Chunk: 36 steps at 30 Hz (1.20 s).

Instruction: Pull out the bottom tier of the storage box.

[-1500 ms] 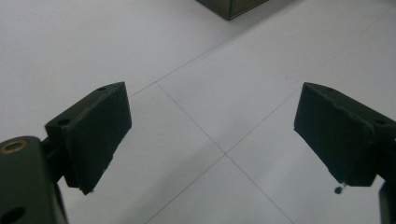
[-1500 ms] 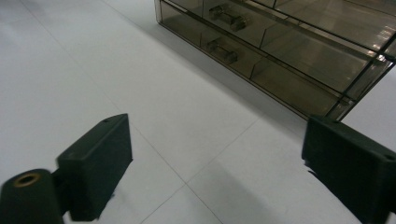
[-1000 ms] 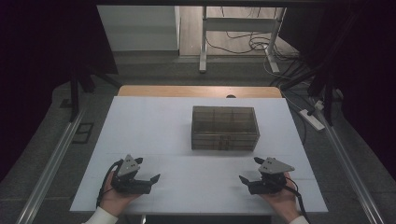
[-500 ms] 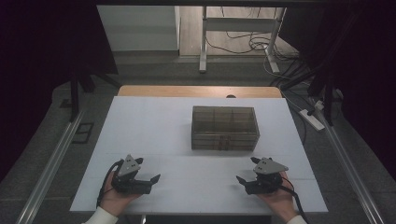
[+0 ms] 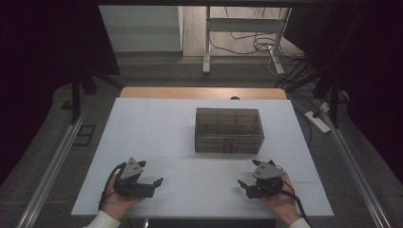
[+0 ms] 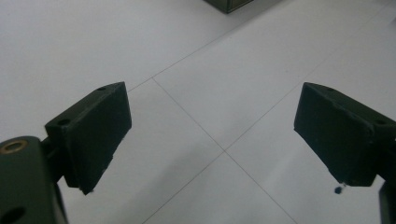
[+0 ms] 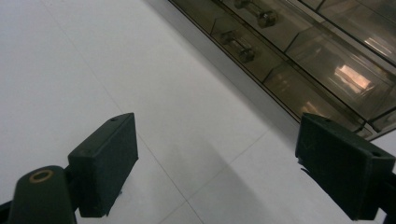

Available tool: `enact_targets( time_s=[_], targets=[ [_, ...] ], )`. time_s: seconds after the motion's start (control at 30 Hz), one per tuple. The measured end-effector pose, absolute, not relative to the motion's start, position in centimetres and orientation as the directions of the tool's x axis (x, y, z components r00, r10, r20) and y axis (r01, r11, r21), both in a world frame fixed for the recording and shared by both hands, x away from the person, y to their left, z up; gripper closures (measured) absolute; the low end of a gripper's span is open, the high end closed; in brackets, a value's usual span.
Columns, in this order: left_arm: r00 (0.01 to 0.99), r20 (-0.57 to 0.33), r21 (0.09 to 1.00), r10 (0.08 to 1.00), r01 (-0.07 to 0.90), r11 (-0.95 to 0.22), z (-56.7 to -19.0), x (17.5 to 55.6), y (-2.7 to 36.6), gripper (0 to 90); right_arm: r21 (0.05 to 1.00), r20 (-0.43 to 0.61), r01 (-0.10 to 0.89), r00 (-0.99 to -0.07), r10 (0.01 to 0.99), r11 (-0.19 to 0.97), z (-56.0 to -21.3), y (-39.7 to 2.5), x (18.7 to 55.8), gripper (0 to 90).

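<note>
Box [image 5: 229, 129] is the job here, but start at the fingers: both pairs are spread wide w/ nothing between them. Left gripper [image 5: 153, 183] rests low at the near left of the table [image 5: 157, 128], angled toward centre, well apart from the box; a dark corner of it sits at the top of the left gripper view. Right gripper [image 5: 242, 184] is near right, closer, w/ the box's front wall across the right gripper view. Box sits mid-table, a bit right, lid down. Looks like clear smoky hard plastic w/ inner dividers: prob. light, stiff, slick-walled, could crack if squeezed. Two small metal fittings [image 7: 240, 46] on the front, prob. latches; likely best to work there, or clamp a wall edge, gently.
</note>
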State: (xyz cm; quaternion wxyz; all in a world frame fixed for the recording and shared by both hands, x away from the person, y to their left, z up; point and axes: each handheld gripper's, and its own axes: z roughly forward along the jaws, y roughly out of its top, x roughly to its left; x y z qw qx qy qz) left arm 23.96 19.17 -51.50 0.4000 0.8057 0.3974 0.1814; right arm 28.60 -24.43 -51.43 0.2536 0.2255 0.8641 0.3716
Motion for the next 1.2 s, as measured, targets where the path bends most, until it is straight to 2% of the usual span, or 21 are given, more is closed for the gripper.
enact_targets(
  time_s=[0.47,1.2],
  targets=[
    [0.617,-0.024,0.787,0.787,0.497,-0.366,-51.5,24.4,19.2,10.3,0.693,-0.397,0.126,-0.756,0.521,0.710,-51.6,-22.7,28.2,14.4],
    [0.618,-0.022,0.781,0.786,0.501,-0.373,-51.7,24.5,19.1,10.4,0.614,-0.507,0.069,-0.729,0.460,0.786,-52.0,-21.3,27.9,16.3]
  ],
)
